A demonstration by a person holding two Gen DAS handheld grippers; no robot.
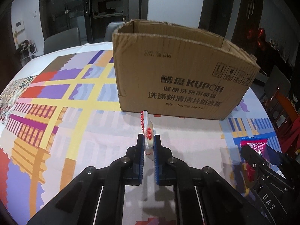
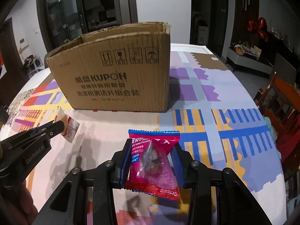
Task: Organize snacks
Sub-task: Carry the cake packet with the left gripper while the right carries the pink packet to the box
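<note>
Snacks sit in both my tools above the tabletop's near edge. My left gripper (image 1: 149, 146) pinches a thin white sachet (image 1: 147, 129) edge-on, its print unreadable. My right gripper (image 2: 152, 162) clamps a pink hawthorn packet (image 2: 151, 161), its label partly covered by the fingers. Beyond them stands the open cardboard box (image 2: 116, 75) mid-table on the patterned cloth (image 1: 56, 112); its inside is hidden.
</note>
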